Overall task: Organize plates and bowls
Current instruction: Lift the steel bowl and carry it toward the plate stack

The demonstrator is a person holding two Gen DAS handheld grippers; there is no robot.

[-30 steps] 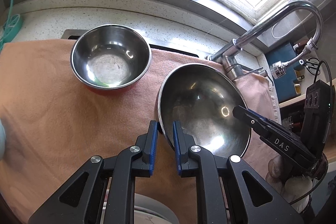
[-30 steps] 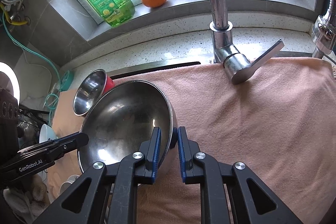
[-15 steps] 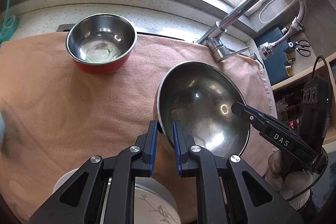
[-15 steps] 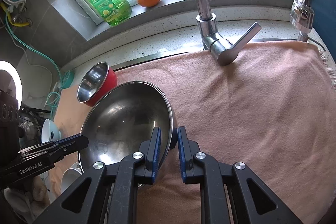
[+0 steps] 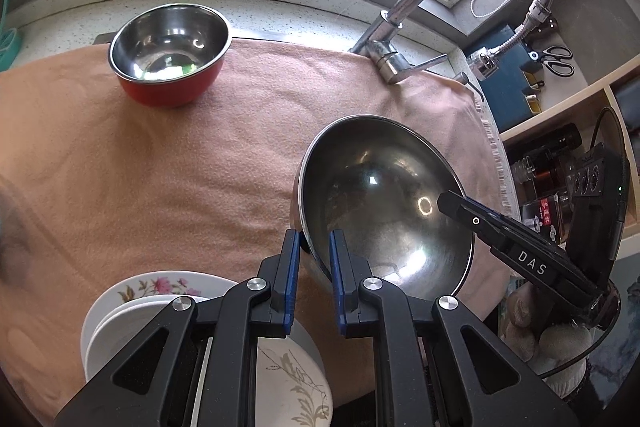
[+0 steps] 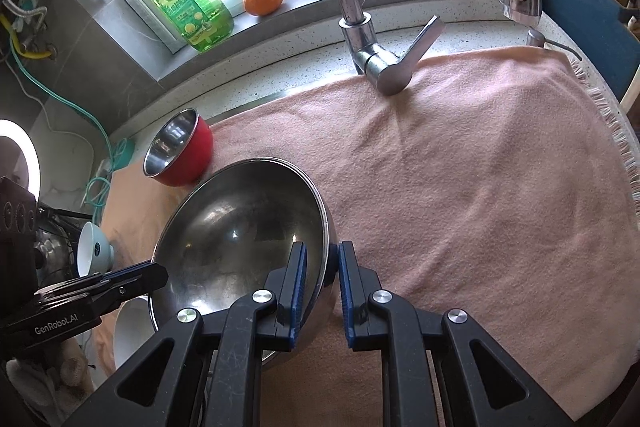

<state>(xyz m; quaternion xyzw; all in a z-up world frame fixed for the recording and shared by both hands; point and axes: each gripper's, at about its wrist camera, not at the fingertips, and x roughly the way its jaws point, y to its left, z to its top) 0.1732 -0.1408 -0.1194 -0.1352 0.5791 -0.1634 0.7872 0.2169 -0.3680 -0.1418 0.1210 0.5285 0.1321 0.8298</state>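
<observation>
Two grippers: left gripper (image 5: 313, 251) and right gripper (image 6: 322, 263) each clench opposite rims of the steel bowl (image 5: 384, 203);
Red bowl (image 5: 168, 59): well beyond the left jaws, on the pink towel (image 5: 200, 155)

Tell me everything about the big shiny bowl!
The big bowl looks like bare polished steel, wide and round, empty inside, with bright glints of window light. It is tilted, its mouth facing partly sideways, above the pink towel. The left gripper pinches one side of its rim and the right gripper pinches the opposite side. It is much larger than the red bowl behind it.
</observation>
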